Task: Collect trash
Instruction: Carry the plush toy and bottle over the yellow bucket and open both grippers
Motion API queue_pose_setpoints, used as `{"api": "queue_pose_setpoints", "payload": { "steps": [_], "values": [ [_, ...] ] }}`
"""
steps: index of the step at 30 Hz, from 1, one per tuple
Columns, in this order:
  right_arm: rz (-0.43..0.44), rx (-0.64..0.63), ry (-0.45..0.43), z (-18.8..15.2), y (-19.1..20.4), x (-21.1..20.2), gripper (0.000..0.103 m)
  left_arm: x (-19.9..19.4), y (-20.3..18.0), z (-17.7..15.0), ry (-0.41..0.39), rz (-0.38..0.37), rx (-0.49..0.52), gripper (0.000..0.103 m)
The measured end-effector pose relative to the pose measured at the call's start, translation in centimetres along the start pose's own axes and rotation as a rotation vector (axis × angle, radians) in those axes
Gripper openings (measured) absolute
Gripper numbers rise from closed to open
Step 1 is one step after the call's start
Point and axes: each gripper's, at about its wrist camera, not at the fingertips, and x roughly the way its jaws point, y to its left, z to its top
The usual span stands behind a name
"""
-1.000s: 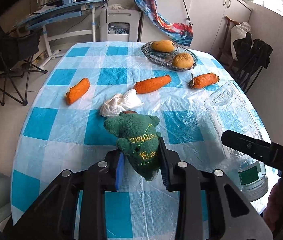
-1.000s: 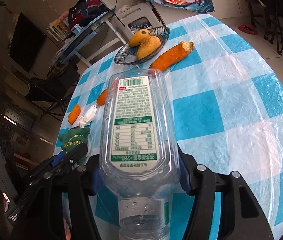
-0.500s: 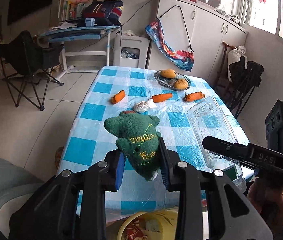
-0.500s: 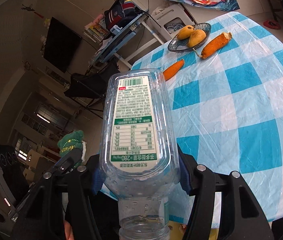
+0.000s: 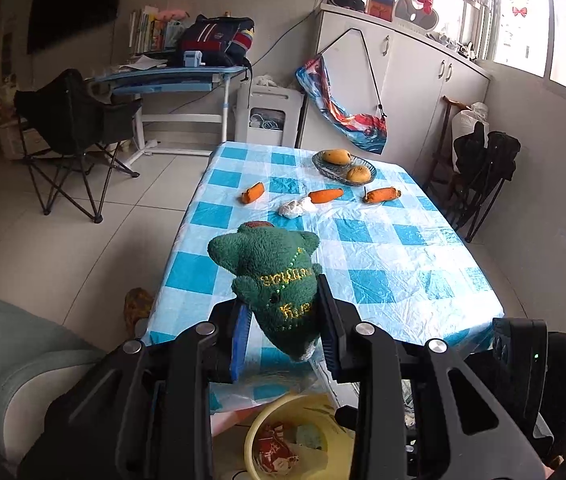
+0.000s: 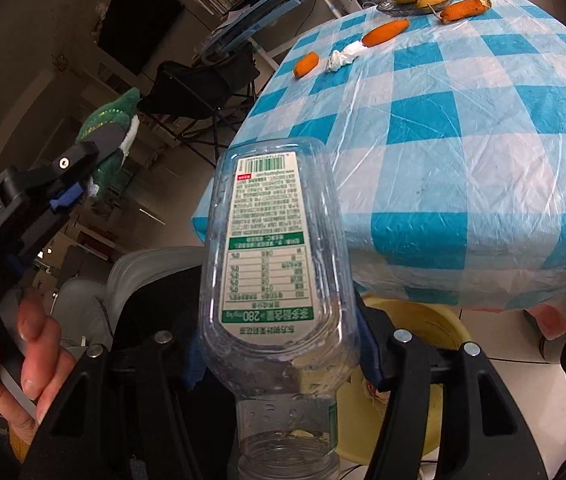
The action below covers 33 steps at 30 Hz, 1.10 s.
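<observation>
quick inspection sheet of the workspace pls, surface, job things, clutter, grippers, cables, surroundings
surface: checked tablecloth, wrinkled.
job's things: green plush toy in left gripper; empty plastic bottle in right gripper; yellow bin below, with trash inside; crumpled tissue on the cloth.
clutter: three carrots, fruit basket.
grippers: both shut on their loads.
cables: one down the wall.
surroundings: folding chair, desk, cabinets.

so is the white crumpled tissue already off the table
No, the tissue lies on the checked tablecloth beside a carrot.
</observation>
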Motion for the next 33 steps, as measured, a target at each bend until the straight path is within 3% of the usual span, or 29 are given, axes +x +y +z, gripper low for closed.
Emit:
{"api": "queue_pose_setpoints", "payload": {
  "steps": [4, 8, 17, 20, 25, 28, 31, 33],
  "values": [
    [-0.077, -0.031, 0.081, -0.8, 0.1, 1.9, 0.057, -1.0, 0.4, -0.4, -0.007, 0.001, -0.001, 0.029],
    [-0.111, 0.0, 0.097, -0.7, -0.8, 2.0, 0.059, -1.6, 0.7, -1.1, -0.001, 0.004, -0.003, 0.029],
    [-0.12, 0.082, -0.091, -0.8, -1.8, -2.5, 0.061, -1.8, 0.2, -3.8, 0.056, -0.015, 0.02, 0.029],
    [-0.128, 0.111, -0.163, -0.8, -2.4, -4.0, 0.064, -0.8, -0.8, -5.6, 0.116, -0.031, 0.052, 0.03],
    [-0.134, 0.145, -0.222, -0.6, -3.1, -5.0, 0.064, 2.7, -2.8, -9.4, 0.322, -0.064, 0.152, 0.032],
    [-0.134, 0.151, -0.249, -0.4, -3.0, -5.7, 0.064, 3.0, -3.3, -10.3, 0.349, -0.038, 0.19, 0.042],
    [-0.138, 0.153, -0.269, -0.4, -3.1, -6.0, 0.065, 1.9, -3.2, -9.5, 0.29, 0.013, 0.197, 0.066],
    [-0.144, 0.15, -0.278, -0.4, -3.0, -6.1, 0.065, 1.2, -2.9, -8.7, 0.255, 0.038, 0.194, 0.069]
  ]
}}
